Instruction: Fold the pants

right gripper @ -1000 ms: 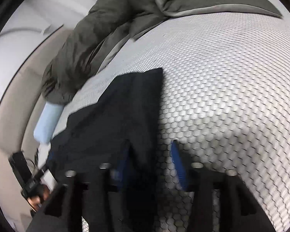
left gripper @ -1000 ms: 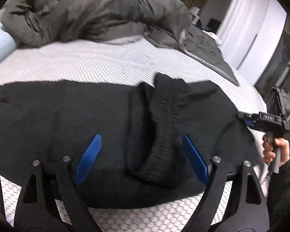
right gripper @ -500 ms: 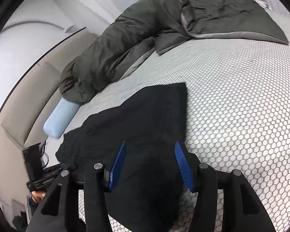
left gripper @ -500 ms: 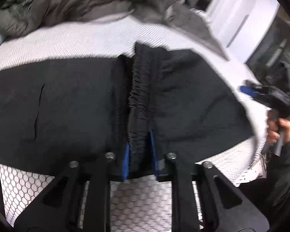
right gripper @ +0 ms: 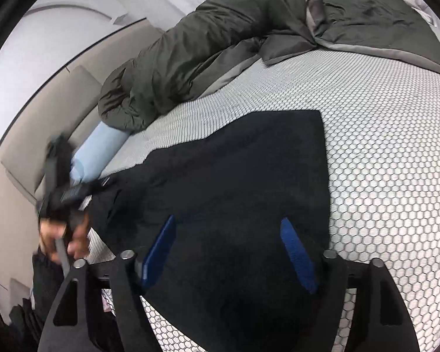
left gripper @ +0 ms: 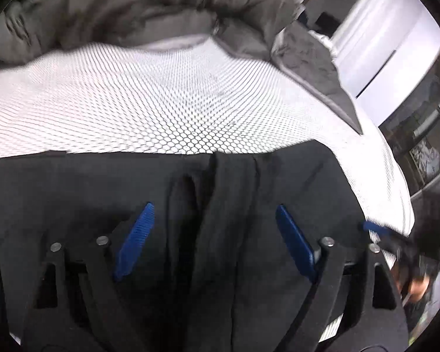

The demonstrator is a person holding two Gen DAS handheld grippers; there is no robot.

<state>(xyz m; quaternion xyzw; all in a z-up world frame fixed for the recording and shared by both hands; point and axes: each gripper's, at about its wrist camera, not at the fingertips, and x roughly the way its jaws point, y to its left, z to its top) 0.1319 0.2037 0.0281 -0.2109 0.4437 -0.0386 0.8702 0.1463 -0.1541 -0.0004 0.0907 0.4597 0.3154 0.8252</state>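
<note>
Bare bed (right gripper: 396,152) lies open beyond and right of the pants (right gripper: 249,176). A heaped quilt (right gripper: 208,44) blocks the far edge; a bolster (right gripper: 98,152) and headboard (right gripper: 20,158) close the left side.

Left gripper (left gripper: 214,234) fingers spread wide; right gripper (right gripper: 228,249) likewise, holding nothing.
</note>
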